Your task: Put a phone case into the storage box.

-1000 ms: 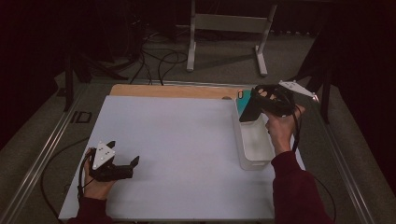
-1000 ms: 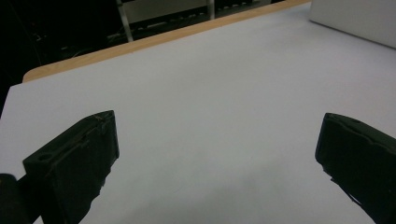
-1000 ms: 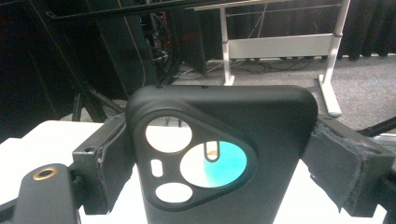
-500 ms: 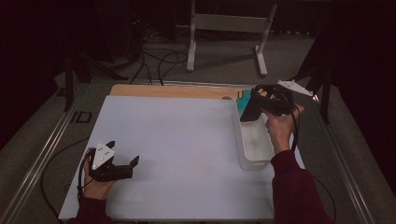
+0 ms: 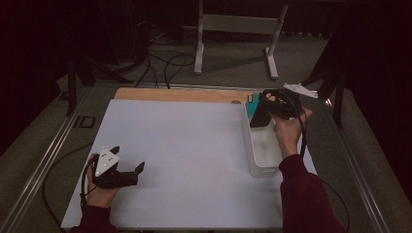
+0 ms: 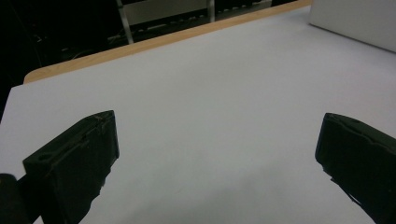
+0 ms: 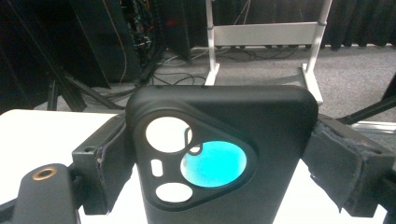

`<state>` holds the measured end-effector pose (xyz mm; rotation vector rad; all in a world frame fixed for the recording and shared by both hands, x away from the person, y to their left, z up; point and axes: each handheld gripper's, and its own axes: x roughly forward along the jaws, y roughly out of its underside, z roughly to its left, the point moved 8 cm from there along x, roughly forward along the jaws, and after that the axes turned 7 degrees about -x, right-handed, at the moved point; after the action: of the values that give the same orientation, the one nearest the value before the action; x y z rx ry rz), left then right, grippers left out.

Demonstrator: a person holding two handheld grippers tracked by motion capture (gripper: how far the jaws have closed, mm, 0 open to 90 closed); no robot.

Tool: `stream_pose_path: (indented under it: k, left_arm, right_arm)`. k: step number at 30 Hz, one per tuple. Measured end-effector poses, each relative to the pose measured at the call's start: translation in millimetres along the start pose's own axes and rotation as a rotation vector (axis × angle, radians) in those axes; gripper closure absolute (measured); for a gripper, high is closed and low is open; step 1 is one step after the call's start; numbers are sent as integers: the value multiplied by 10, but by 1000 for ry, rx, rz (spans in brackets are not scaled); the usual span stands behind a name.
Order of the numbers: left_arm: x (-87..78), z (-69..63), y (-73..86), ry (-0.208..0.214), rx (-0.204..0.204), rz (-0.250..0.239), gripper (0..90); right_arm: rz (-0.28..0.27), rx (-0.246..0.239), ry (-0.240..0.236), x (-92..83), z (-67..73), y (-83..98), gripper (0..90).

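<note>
My right gripper is shut on a black phone case, held upright over the far end of a white bin. In the right gripper view the case stands between the two pads, its camera cutouts facing me. Something teal shows through the largest cutout. A teal object stands just beyond the case in the high view. My left gripper rests on the white table near the front left, open, with nothing between its fingers.
The white table sheet has a wooden edge at the far side. The bin's wall shows far right in the left gripper view. A white metal stand and cables lie on the floor beyond the table.
</note>
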<state>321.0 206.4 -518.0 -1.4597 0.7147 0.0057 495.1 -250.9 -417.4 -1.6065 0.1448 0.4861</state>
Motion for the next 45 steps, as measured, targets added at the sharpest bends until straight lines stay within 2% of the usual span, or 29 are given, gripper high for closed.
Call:
stream_pose_path:
  k: [19, 45]
  left_arm:
    - [-5, -11, -3, 6, 2, -2, 0]
    - [-24, -6, -21, 5, -3, -14, 0]
  right_arm:
    - [34, -8, 56, 188, -1, 106, 139]
    - [83, -27, 99, 415, 18, 253, 136]
